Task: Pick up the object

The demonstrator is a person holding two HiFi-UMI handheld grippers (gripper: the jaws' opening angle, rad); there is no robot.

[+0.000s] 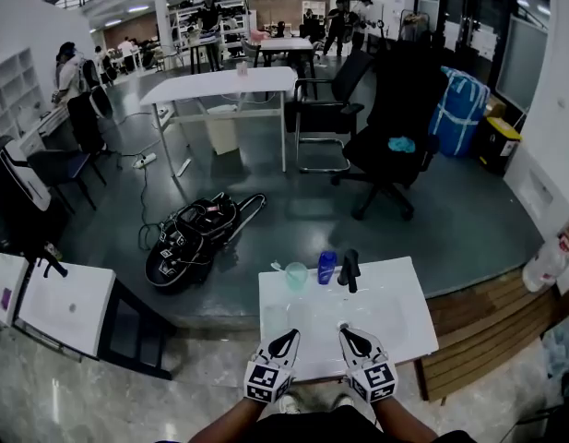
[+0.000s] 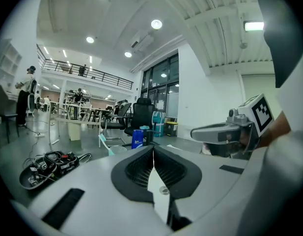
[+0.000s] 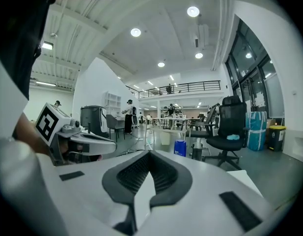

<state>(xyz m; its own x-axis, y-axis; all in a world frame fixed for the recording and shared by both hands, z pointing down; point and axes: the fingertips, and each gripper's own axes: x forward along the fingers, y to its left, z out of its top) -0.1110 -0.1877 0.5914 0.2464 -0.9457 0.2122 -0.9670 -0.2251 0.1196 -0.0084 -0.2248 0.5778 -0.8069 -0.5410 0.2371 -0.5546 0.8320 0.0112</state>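
The white counter (image 1: 395,312) is mostly bare — its three things stand in a row along the far edge. A pale green translucent cup (image 1: 296,275) is at the left, a blue container (image 1: 326,267) just beside it in the middle, and a black object (image 1: 349,269) (its kind is hard to tell) at the right, near the blue one.

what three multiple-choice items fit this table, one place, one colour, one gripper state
1. Where does the blue container stand? A) far edge of the white table B) floor C) chair
2. The cup beside it is: A) red B) pale teal C) black
3. The left gripper and right gripper are: A) wide open B) gripping the cup C) shut, empty
Answers: 1 A, it stands at the tabletop's far edge; 2 B, it looks translucent teal; 3 C, each gripper view shows jaws together, nothing between.
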